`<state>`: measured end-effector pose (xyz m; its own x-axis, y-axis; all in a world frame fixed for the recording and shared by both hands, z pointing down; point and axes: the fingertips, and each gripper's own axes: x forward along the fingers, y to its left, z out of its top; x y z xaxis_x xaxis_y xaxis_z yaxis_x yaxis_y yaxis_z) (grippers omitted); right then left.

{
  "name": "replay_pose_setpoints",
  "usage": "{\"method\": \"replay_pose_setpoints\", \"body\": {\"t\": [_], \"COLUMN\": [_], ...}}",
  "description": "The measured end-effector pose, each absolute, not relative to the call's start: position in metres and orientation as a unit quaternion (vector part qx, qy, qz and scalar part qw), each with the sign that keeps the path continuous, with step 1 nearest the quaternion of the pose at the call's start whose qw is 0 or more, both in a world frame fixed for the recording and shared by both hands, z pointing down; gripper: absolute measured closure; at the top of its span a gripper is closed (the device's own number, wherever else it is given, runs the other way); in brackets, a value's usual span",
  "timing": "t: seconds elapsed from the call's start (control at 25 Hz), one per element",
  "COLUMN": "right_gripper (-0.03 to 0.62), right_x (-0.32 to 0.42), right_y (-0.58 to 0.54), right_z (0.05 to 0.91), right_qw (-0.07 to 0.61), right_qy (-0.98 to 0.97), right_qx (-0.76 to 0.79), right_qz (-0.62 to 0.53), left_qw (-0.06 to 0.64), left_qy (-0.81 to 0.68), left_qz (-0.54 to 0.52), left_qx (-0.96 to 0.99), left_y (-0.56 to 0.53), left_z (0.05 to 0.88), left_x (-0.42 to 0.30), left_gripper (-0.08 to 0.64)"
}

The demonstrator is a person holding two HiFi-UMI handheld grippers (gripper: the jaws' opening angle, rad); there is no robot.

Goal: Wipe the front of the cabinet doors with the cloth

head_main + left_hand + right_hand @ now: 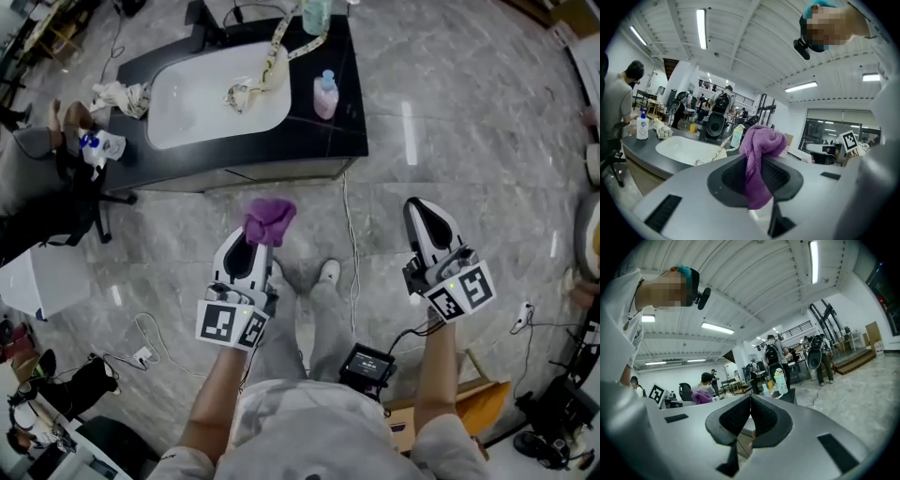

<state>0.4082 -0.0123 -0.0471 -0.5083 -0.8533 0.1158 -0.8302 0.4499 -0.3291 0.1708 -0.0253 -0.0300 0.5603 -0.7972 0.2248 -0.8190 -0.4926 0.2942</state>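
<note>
My left gripper [254, 238] is shut on a purple cloth [269, 219], which bunches up past its jaw tips. In the left gripper view the cloth [759, 164] hangs down between the two dark pads. My right gripper [427, 214] is shut with nothing in it; its pads meet at the tips [750, 401]. Both grippers are held over the grey floor, in front of the black cabinet [272, 169] that carries a white sink [220, 94]. The cabinet's door fronts show only as a thin strip from above.
A pink bottle [325, 96] and a patterned rag [258, 80] sit on the counter, with crumpled cloths [120, 97] at its left end. A seated person [37, 178] is at the left. Cables [352, 253] and a black box [366, 367] lie on the floor.
</note>
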Motion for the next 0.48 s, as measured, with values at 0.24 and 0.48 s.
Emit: {"method": "replay_pose_setpoints", "body": {"t": [0.24, 0.48], "right_gripper": [0.565, 0.565], "right_x": [0.405, 0.388], "right_y": [-0.009, 0.017], "right_z": [0.031, 0.098], "right_qw": [0.026, 0.016], "right_qy": [0.829, 0.811], "right_qx": [-0.515, -0.525], "right_qz": [-0.214, -0.256], "left_qw": [0.202, 0.214], "left_qy": [-0.439, -0.387], "left_qz": [0.048, 0.077], "left_qx": [0.874, 0.894], "left_y": [-0.046, -0.036], "left_z": [0.046, 0.125], "left_x": [0.193, 0.225], "left_gripper": [0.486, 0.486]}}
